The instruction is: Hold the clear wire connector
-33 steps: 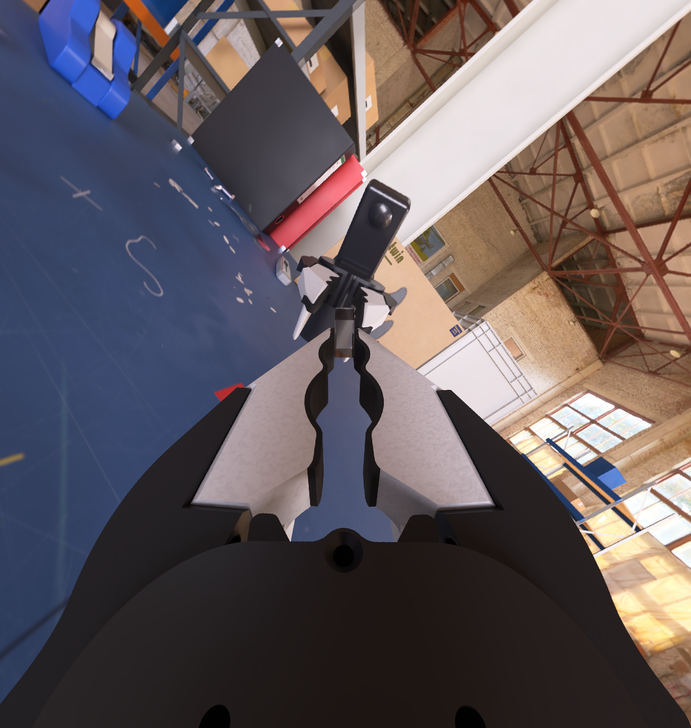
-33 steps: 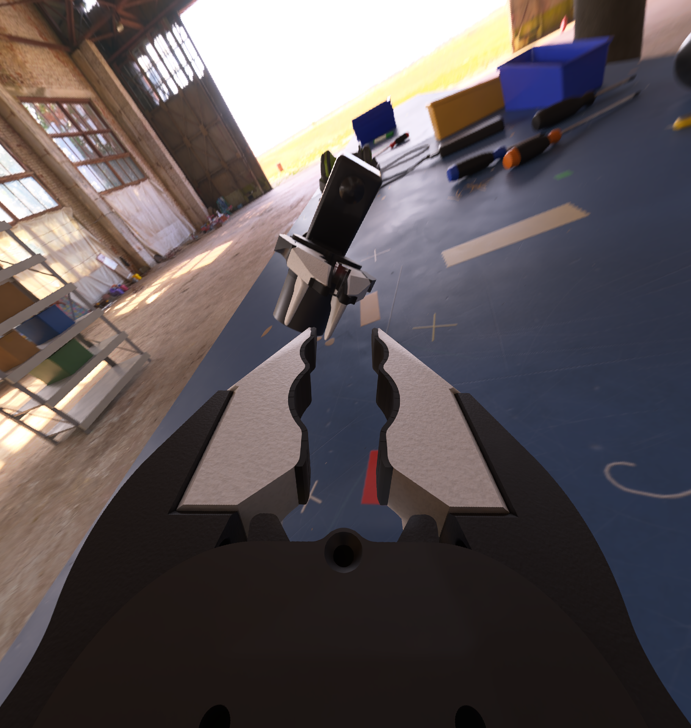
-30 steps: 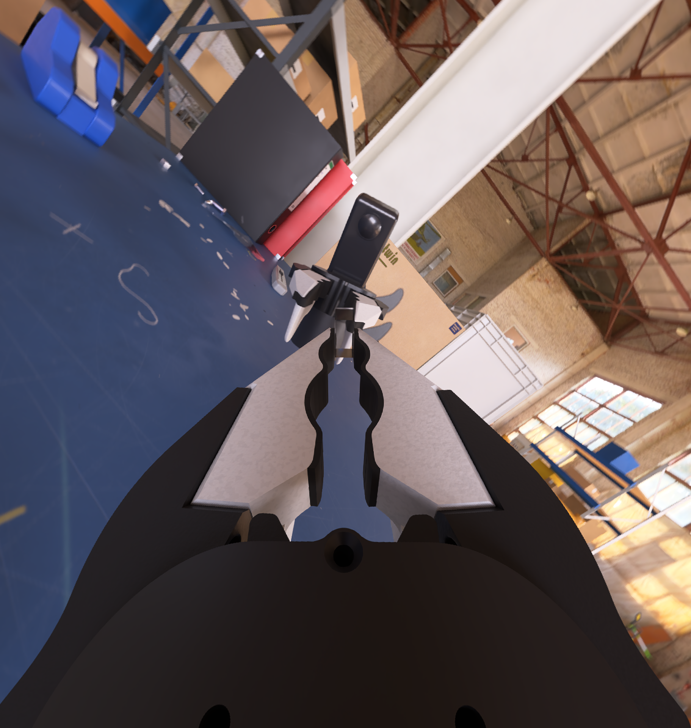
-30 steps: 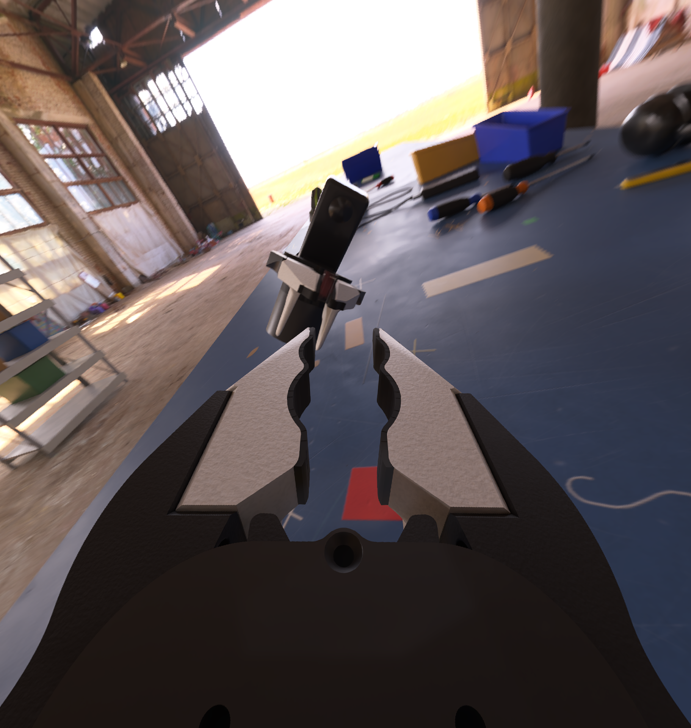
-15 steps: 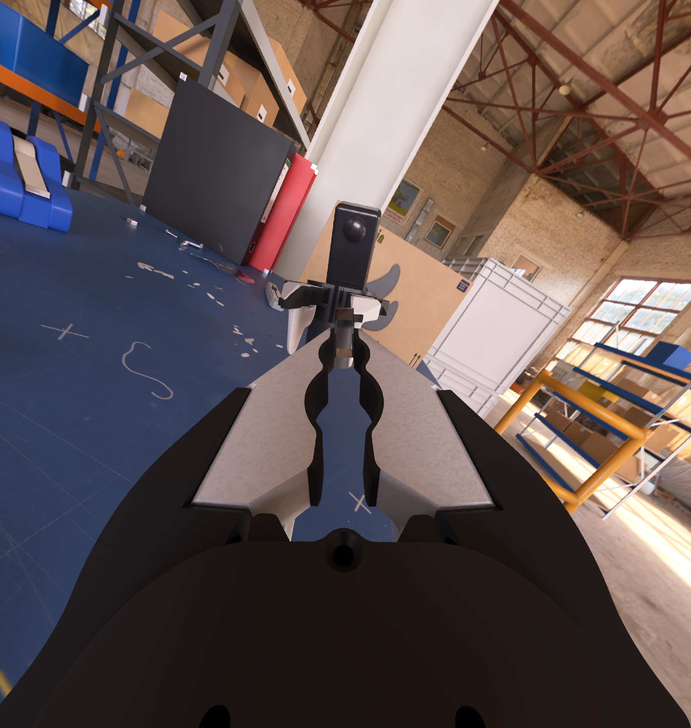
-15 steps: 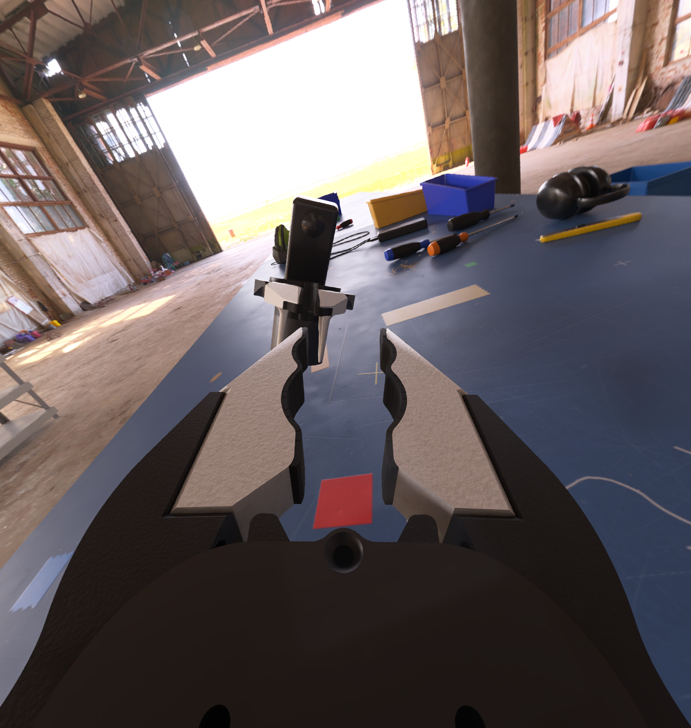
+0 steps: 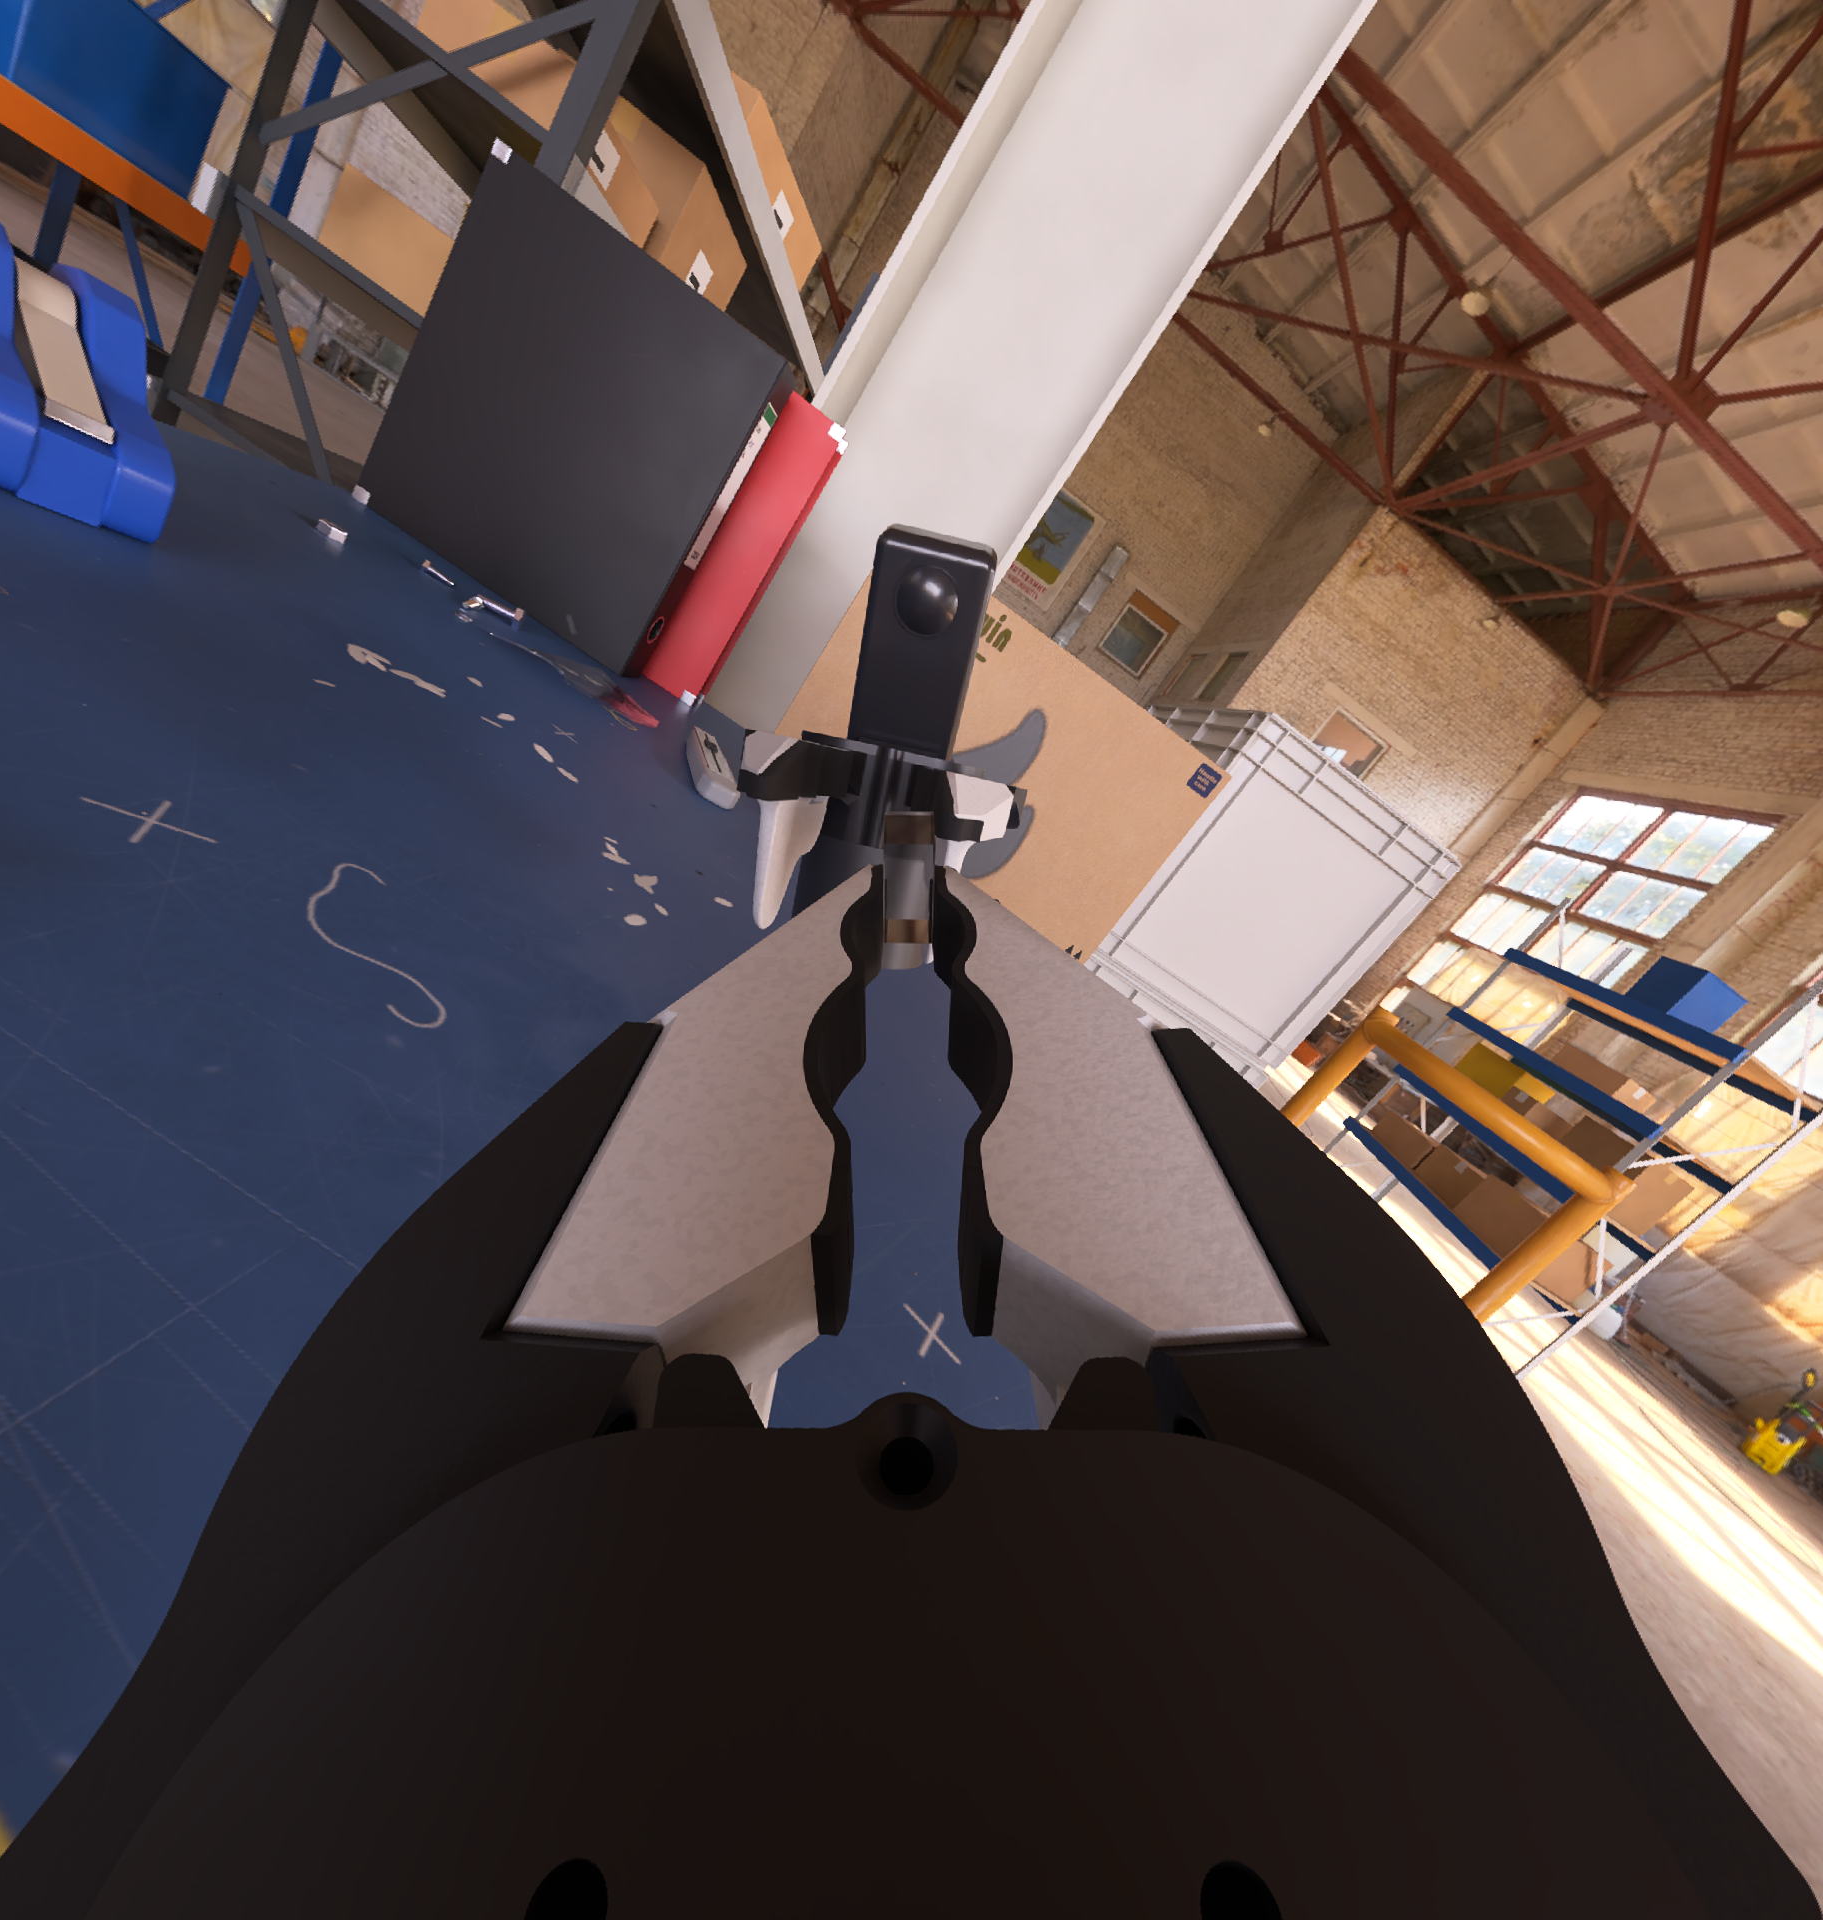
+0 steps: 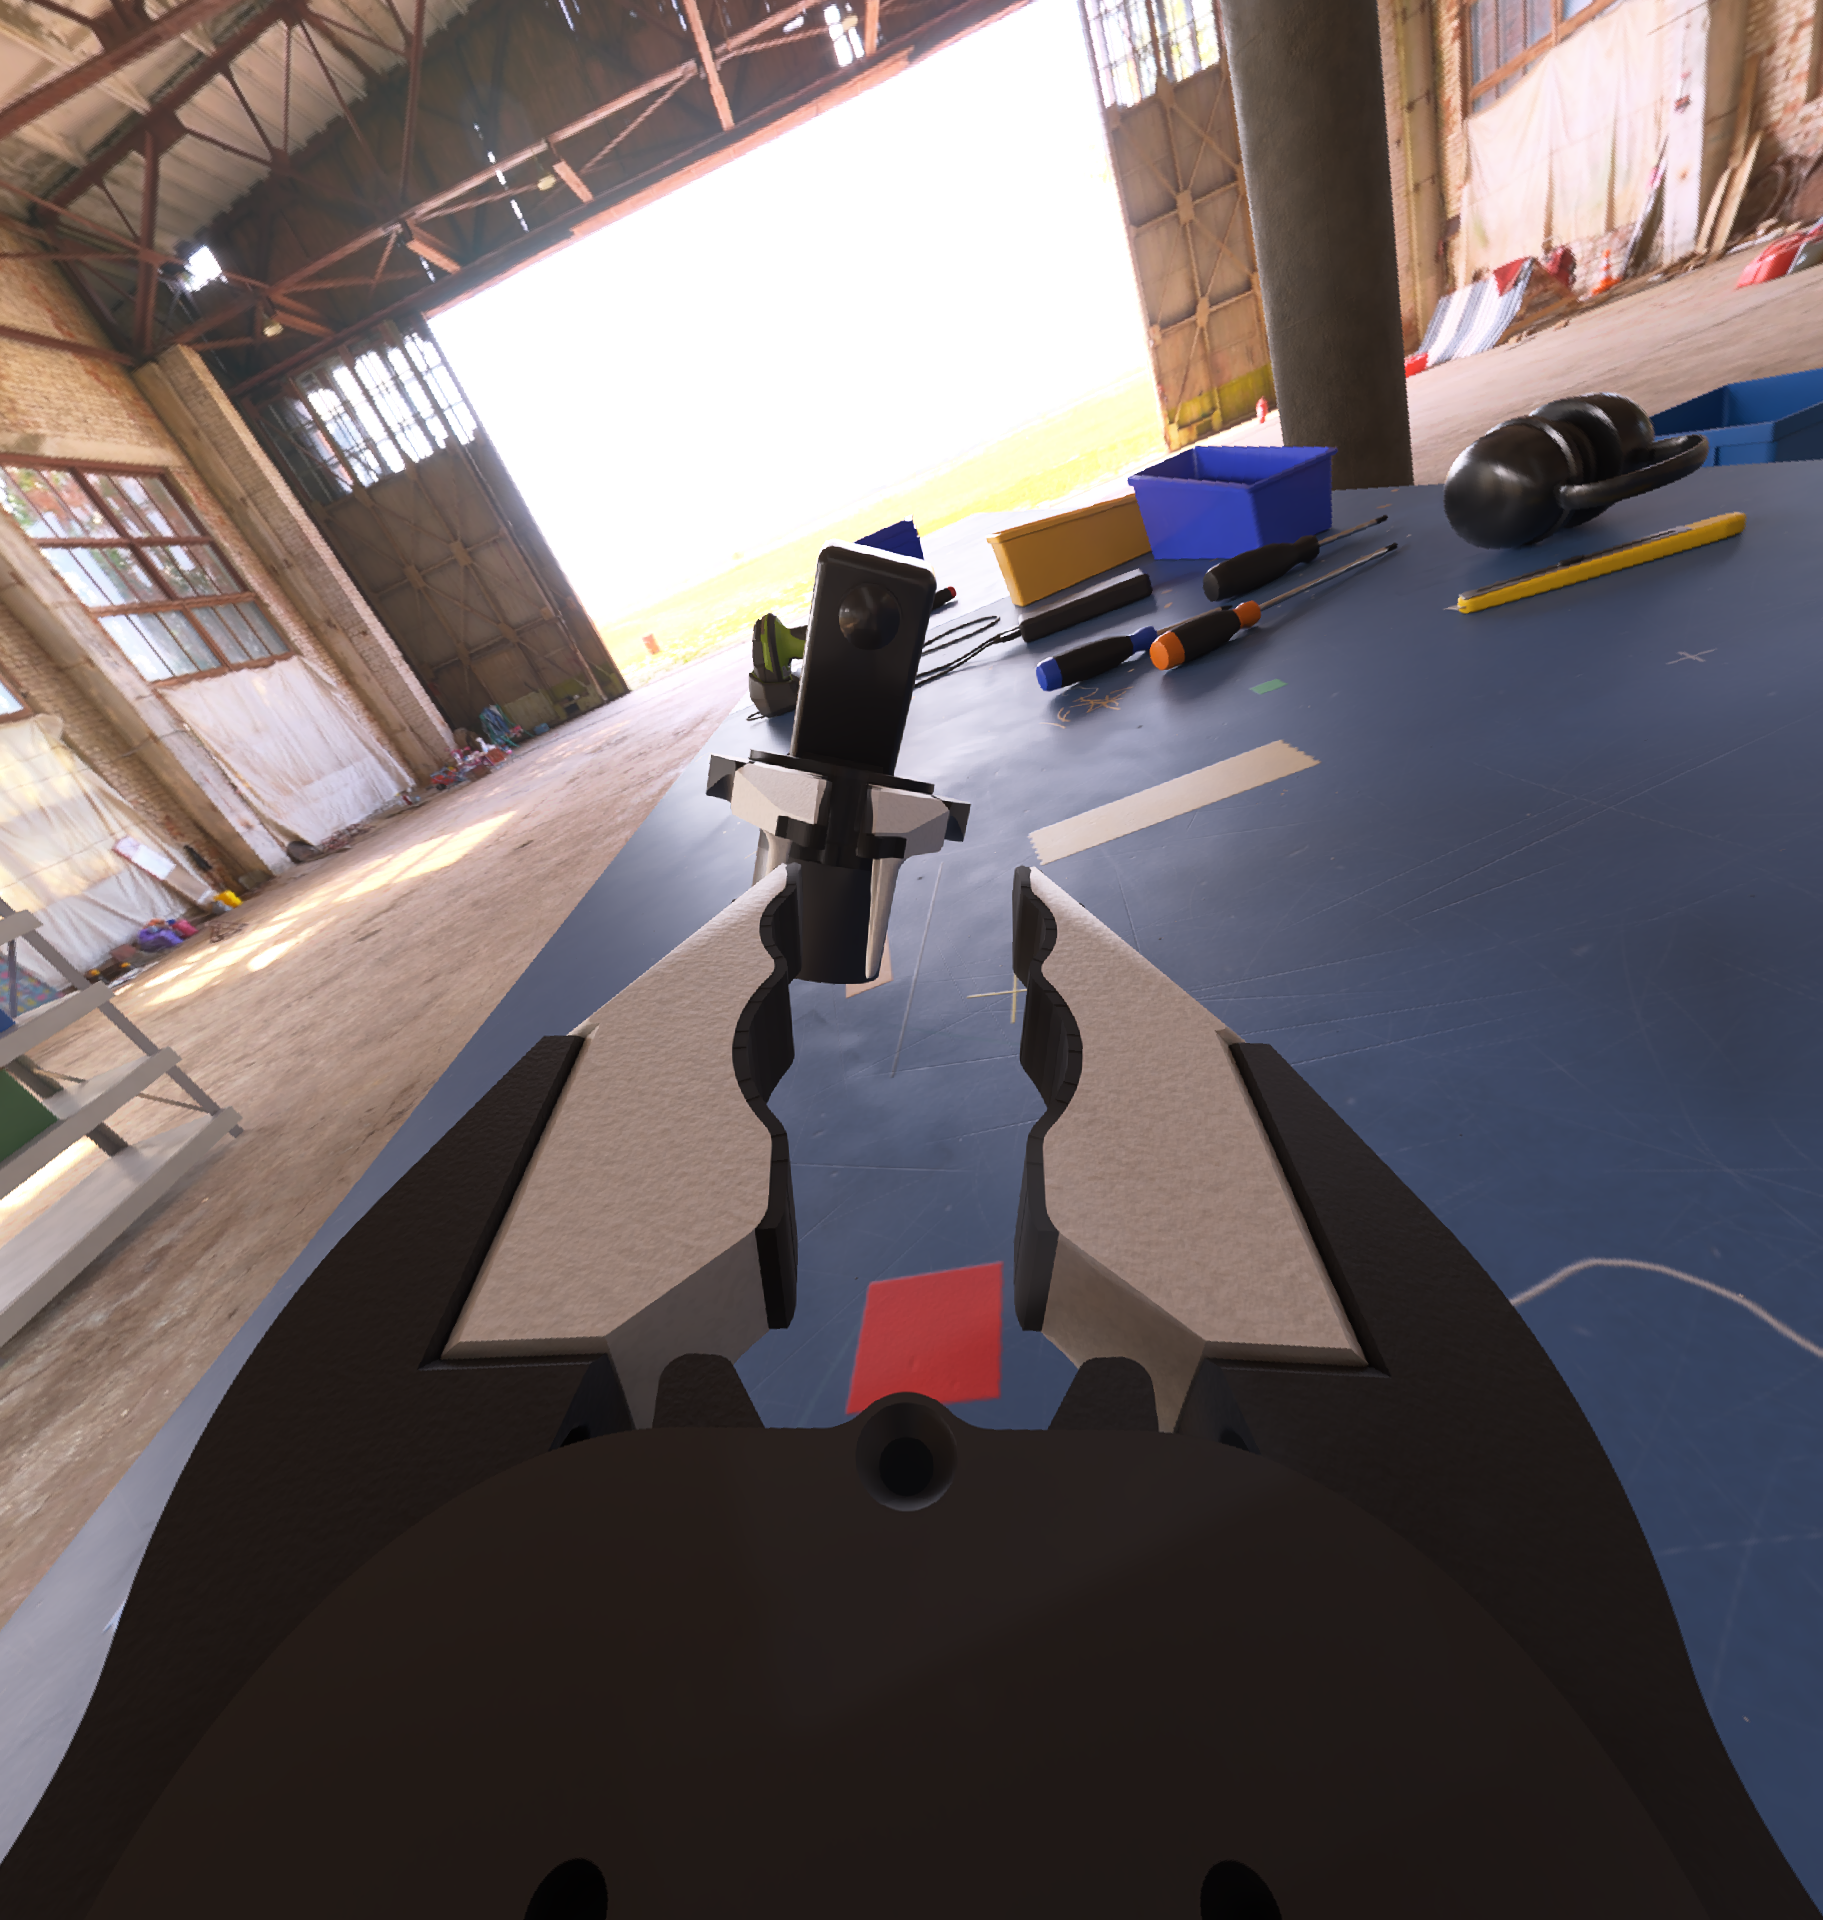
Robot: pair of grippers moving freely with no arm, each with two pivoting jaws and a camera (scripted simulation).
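Left tool (image 7: 905,914) pinching clear wire connector (image 7: 907,902) | right tool (image 8: 902,914) spread, empty

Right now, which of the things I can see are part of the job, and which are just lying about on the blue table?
Part of the job:
- clear wire connector, pinched at the tips of the left gripper
- right gripper, jaws apart and empty

Just lying about:
- screwdrivers
- black ear defenders
- yellow pencil
- blue bin
- red binder
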